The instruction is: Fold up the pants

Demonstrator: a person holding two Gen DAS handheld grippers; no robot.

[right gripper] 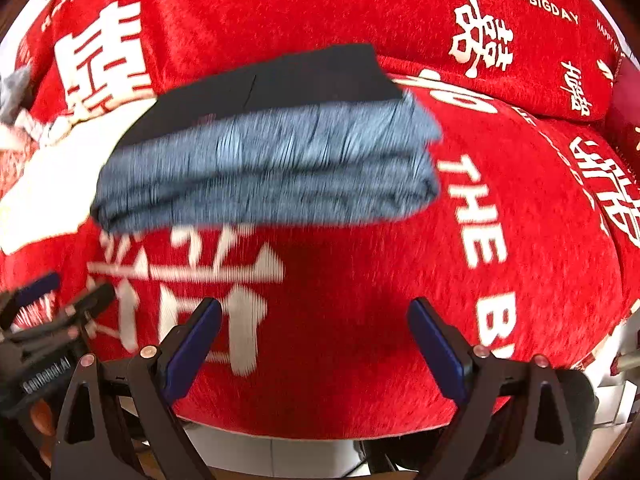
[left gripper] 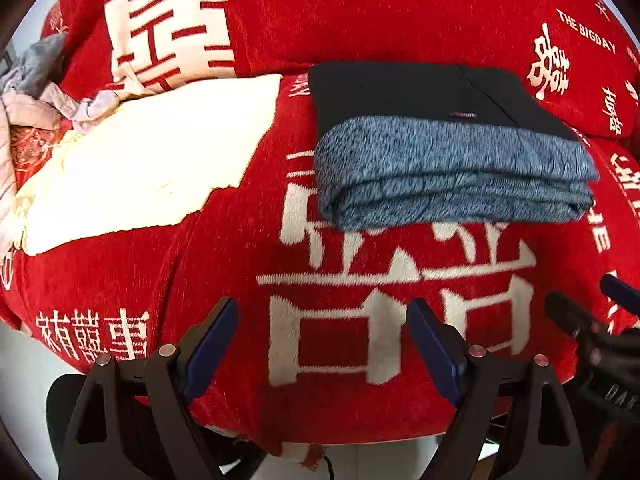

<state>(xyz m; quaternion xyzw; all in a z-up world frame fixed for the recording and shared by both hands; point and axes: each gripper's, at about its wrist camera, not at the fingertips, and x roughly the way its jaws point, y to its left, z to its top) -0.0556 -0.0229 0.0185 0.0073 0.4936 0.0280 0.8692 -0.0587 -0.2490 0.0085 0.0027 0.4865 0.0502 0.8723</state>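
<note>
Folded blue-grey pants (left gripper: 452, 172) lie on the red blanket (left gripper: 224, 264), beyond the left hand-held gripper (left gripper: 324, 344), whose jaws gape empty.

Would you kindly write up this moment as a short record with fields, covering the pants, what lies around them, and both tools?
surface: red blanket with white lettering
pants: blue-grey pants folded into a compact stack, lying flat on the blanket
under pants: dark folded garment, showing behind them
beside stack: cream cloth to its left in the left wrist view
far left: crumpled clothes
left tool: open, empty, short of the pants
right tool: open, empty, short of the pants
</note>
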